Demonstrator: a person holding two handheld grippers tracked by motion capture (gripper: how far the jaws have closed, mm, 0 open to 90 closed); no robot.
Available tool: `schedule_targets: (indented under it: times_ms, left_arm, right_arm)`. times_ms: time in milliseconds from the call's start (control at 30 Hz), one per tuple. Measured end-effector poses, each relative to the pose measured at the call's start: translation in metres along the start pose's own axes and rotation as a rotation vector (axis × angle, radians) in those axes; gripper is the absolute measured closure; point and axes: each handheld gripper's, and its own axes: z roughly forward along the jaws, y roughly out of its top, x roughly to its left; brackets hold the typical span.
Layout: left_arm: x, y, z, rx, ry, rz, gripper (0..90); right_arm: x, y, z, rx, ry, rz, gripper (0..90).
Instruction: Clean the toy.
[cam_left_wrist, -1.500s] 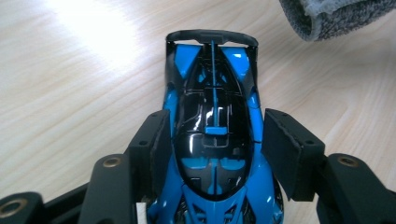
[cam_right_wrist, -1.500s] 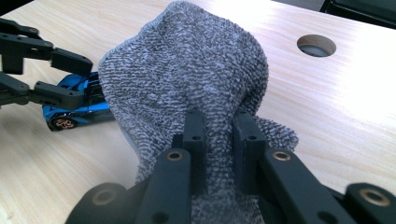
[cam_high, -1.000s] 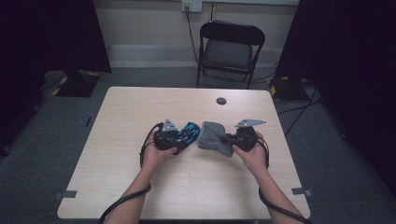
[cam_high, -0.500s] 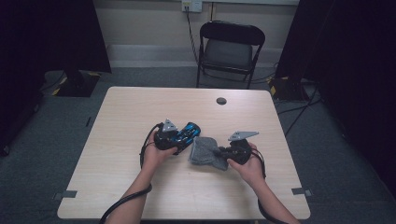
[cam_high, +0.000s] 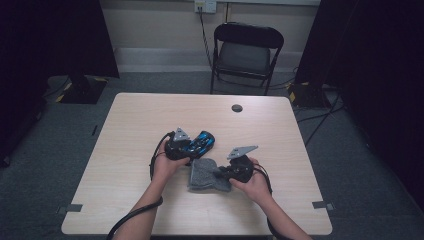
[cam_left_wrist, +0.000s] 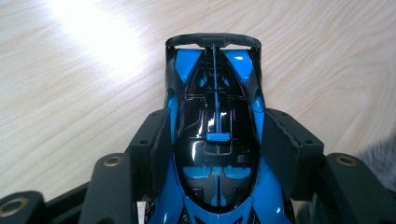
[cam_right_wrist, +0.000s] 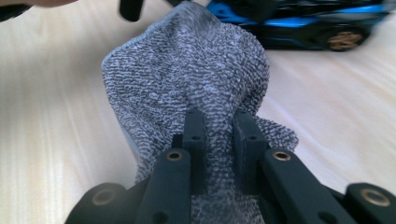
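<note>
Claw states first: the left claw (cam_left_wrist: 215, 154) is clamped on the flanks of a blue and black toy car (cam_left_wrist: 215, 135), one jaw pressed to each side, while the right claw (cam_right_wrist: 218, 135) pinches a bunched fold of a grey speckled cloth (cam_right_wrist: 187, 79) between nearly closed jaws.

From the high view, the toy car (cam_high: 199, 144) sits on the tabletop (cam_high: 130, 125) near its middle, held from its near left end by the left claw (cam_high: 186, 146). Its long axis runs away from that claw toward the far right, with the wing-like bar at the end farthest from the jaws. The cloth (cam_high: 206, 175) lies just near of the car, spread on the tabletop between the two hands, and the right claw (cam_high: 222, 174) grips it from its right edge.

What the next move appears to turn on is this: the car lies to the far left of the cloth, close beside it but with no clear contact between them. The right hand (cam_high: 252, 180) carries the cloth, so it is the one that would bring the cloth up and over the car's length, while the left hand (cam_high: 167, 165) steadies the car.
</note>
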Motion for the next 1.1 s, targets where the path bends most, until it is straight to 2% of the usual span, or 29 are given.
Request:
schedule_targets:
  times_ms: [133,267,433,767,867,1100]
  left_arm:
    - [0.0,-0.001,0.0,-0.005,-0.003,-0.002,43.5]
    - [0.0,-0.002,0.0,-0.014,0.003,0.002,43.6]
    - [0.0,-0.003,-0.001,-0.018,0.009,0.009,43.6]
    - [0.0,-0.004,-0.001,-0.024,0.01,0.012,43.6]
    - [-0.001,-0.005,-0.001,-0.035,0.005,-0.003,43.7]
    - [0.0,-0.004,-0.001,-0.03,0.009,0.005,43.7]
  right_arm:
    - [0.006,0.003,0.011,0.02,0.047,-0.03,78.0]
    - [0.008,0.009,0.021,0.043,0.051,-0.038,78.0]
    - [0.002,0.014,0.031,0.064,0.011,-0.015,77.9]
    - [-0.025,0.021,0.033,0.056,-0.061,0.049,77.7]
    - [-0.03,0.023,0.033,0.058,-0.074,0.056,77.7]
    - [-0.038,0.026,0.03,0.069,-0.109,0.056,77.6]
